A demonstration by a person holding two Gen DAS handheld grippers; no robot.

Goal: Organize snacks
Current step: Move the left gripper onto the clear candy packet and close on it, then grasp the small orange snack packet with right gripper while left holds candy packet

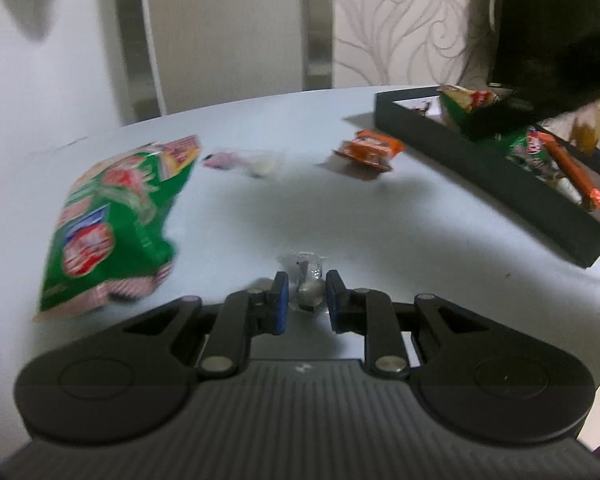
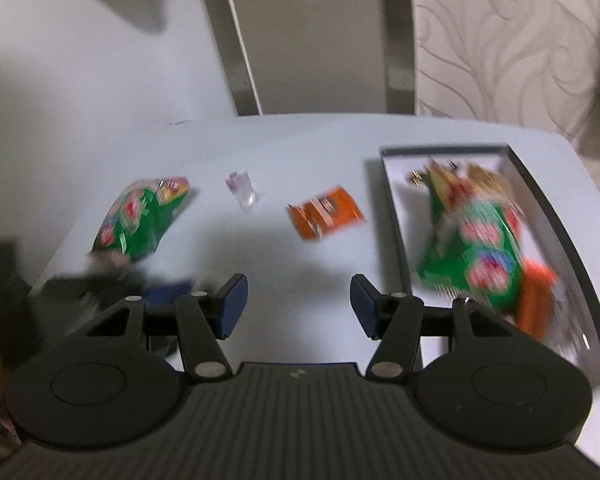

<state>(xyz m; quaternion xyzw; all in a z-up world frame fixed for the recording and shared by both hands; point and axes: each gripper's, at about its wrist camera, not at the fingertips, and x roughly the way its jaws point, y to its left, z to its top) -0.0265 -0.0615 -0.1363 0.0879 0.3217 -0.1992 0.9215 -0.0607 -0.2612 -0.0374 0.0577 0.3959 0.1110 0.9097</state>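
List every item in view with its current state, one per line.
left gripper: shut on small clear-wrapped candy
right gripper: open, nothing between the pads
black tray: partly filled with snacks
green snack bag: lying on table, outside tray
orange packet: on table, outside tray
pink-and-clear packet: on table

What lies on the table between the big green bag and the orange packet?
A small clear candy wrapper with pink lies between the green bag and orange packet, clearest in the right wrist view.

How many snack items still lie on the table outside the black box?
3 loose: a large green foil snack bag at left, a small clear-pink wrapped candy in the middle, an orange wrapped snack beside the black rectangular box. None seems hidden.
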